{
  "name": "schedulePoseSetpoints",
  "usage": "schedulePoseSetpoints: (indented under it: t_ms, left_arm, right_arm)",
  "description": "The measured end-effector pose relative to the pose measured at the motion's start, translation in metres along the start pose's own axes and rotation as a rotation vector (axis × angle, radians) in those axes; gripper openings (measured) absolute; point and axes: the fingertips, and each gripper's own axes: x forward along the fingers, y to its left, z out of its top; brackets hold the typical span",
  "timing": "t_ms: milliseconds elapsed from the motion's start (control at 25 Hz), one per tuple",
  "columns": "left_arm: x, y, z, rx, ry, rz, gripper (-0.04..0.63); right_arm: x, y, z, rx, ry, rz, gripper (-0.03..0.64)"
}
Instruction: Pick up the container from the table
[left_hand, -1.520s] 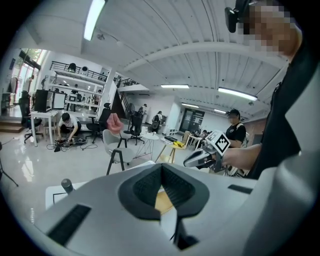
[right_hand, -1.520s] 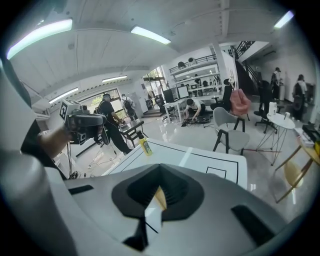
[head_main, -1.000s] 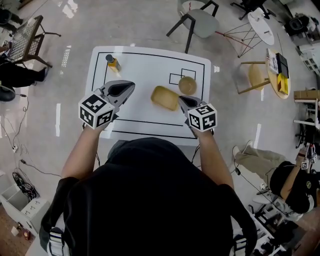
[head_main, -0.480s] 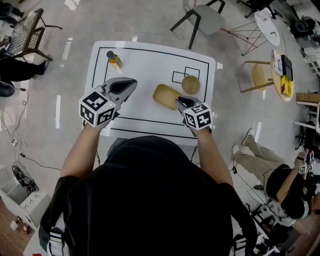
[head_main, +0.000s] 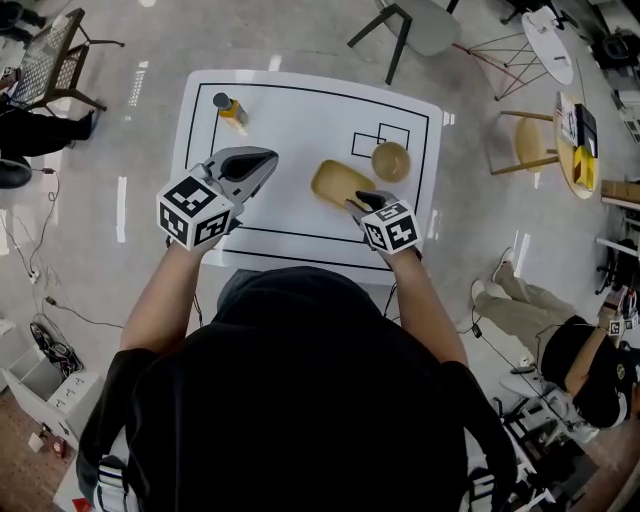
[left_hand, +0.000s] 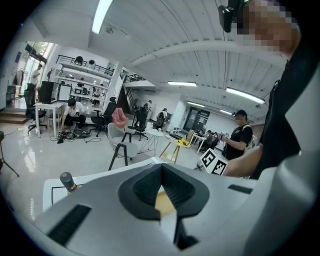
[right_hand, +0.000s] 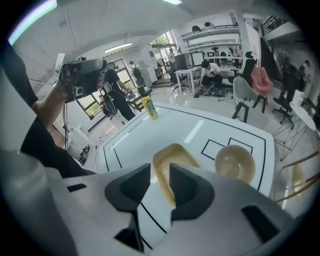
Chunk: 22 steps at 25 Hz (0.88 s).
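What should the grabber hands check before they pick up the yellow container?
1. Right gripper jaws apart: ok, they have just been opening.
2. Container rim lined up with that gap: ok, not yet gripped.
3. Jaws touching the rim: cannot tell.
4. Bowl apart from the container: ok.
5. Left gripper out of the way, jaws together: ok.

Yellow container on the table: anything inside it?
The container looks empty where visible. The right gripper, jaws just opening with the rim showing between them, hides its near end.
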Motion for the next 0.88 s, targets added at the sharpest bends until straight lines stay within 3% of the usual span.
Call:
schedulePoseSetpoints:
  t_ms: [880]
  left_arm:
    - [0.014,0.017,-0.024,-0.032,0.058,-0.007,0.008]
  right_arm:
    - [0.052,0.003,-0.041,-0.021,0.138,0.056,0.163]
